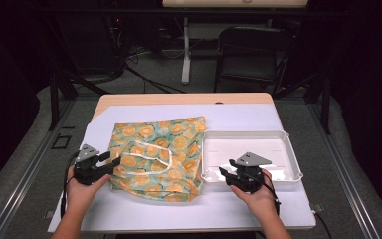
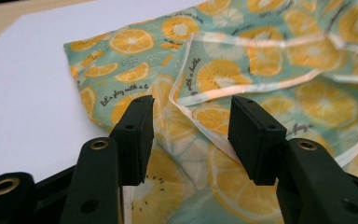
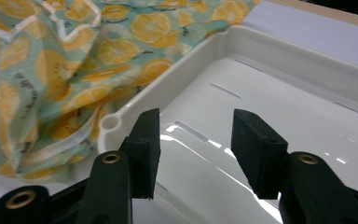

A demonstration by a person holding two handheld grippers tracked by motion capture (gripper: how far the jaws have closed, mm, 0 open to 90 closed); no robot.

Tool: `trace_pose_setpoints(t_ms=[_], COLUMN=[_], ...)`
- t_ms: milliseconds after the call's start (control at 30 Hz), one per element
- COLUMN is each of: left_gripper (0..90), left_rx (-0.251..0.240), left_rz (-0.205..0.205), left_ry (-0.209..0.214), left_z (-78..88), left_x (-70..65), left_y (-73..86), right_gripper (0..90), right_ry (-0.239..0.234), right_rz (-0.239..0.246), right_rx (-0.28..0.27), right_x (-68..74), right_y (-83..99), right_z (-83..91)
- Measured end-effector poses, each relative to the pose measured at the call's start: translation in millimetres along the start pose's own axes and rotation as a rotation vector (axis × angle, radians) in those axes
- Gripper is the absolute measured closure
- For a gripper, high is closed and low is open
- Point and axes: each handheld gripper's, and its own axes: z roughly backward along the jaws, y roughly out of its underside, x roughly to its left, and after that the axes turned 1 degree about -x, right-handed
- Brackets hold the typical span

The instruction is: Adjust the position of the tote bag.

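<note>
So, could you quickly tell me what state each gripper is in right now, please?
Left gripper: open, holding nothing, fingers over the orange-print cloth.
Right gripper: open, holding nothing, fingers over the white tray.

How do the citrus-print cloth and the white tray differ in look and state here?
The citrus-print cloth is soft, rumpled and patterned with orange slices on teal; the white tray is rigid, plain and glossy. The cloth lies folded in a heap; the tray lies flat with nothing in it. The left gripper hovers open at the cloth, the right gripper open over the tray. Both rest side by side on the table.
</note>
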Motion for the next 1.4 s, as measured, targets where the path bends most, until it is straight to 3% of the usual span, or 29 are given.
trace_pose_setpoints(t_ms=[33,67,167,333,433,500,700,833,1033,1100,1133,1167,1200,1400], left_gripper=[50.4,50.3,50.3,51.1,52.3,55.3,54.0,53.0,52.6,53.0,56.6,58.6,59.8,60.1], left_rx=[0.000,-0.002,0.005,0.016,0.018,0.013,0.016,0.023,0.048,0.054,0.077,0.077,0.096,0.114], left_rz=[0.000,-0.030,-0.042,-0.045,-0.061,-0.071,-0.142,-0.156,-0.211,-0.238,-0.271,-0.271,-0.305,-0.329], left_ry=[0.000,-0.009,0.000,0.028,0.042,0.078,0.129,0.141,0.175,0.195,0.213,0.213,0.205,0.224], left_z=[0.0,0.0,0.2,6.2,9.6,12.9,22.0,24.7,28.8,28.9,27.4,27.4,24.2,18.8], left_x=[0.0,-5.1,-7.9,-10.7,-12.4,-14.7,-28.8,-34.6,-51.5,-58.8,-66.7,-66.7,-74.8,-86.3], left_y=[0.0,-1.5,-4.1,-6.7,-8.3,-10.4,-13.7,-12.6,-8.5,-7.1,-5.2,-5.2,-2.6,1.5], right_gripper=[52.4,52.5,56.0,62.0,64.1,65.4,68.4,69.9,71.0,71.1,71.2,71.2,71.2,71.2], right_ry=[-0.009,-0.010,0.011,-0.004,-0.012,-0.019,-0.032,-0.042,-0.067,-0.079,-0.082,-0.088,-0.092,-0.104], right_rz=[0.014,0.025,0.056,0.068,0.059,0.054,0.070,0.065,0.060,0.063,0.068,0.067,0.066,0.066], right_rx=[0.005,0.015,0.050,0.071,0.067,0.058,0.031,0.022,0.012,0.015,0.016,0.016,0.015,0.022], right_x=[2.2,4.7,10.0,10.5,9.5,9.1,11.4,11.0,12.8,14.0,15.2,15.6,15.8,15.7], right_y=[-0.8,-1.0,0.0,0.3,-0.2,-0.5,-3.6,-6.5,-11.2,-12.3,-13.1,-13.5,-13.9,-14.8], right_z=[-0.5,-1.7,-3.7,-4.3,-4.0,-3.9,-5.2,-7.3,-15.3,-18.5,-21.1,-22.3,-23.5,-26.8])
